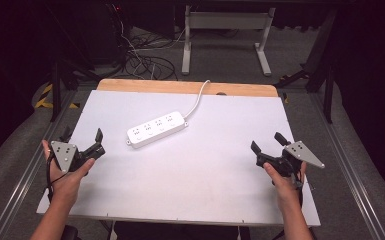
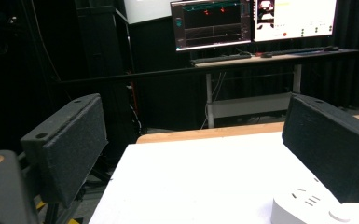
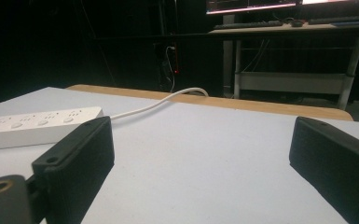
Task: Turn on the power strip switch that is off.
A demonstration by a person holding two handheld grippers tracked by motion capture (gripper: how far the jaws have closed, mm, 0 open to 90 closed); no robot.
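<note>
L gripper (image 1: 82,140) was held released, jaws wide, nr the white surface's (image 1: 180,175) left edge, white power strip (image 1: 157,129) lay w/ its cable (image 1: 198,97) toward the far middle, R gripper (image 1: 268,142) likewise released, holding nothing.

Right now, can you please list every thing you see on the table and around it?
power strip: one, white, far-left part of the table, lying flat
cable: one, white, from the strip to the far edge
table: one, white top with a wooden far edge
monitors: two, lit, on a desk beyond the table
left gripper: one, black, open, near-left
right gripper: one, black, open, near-right
</note>
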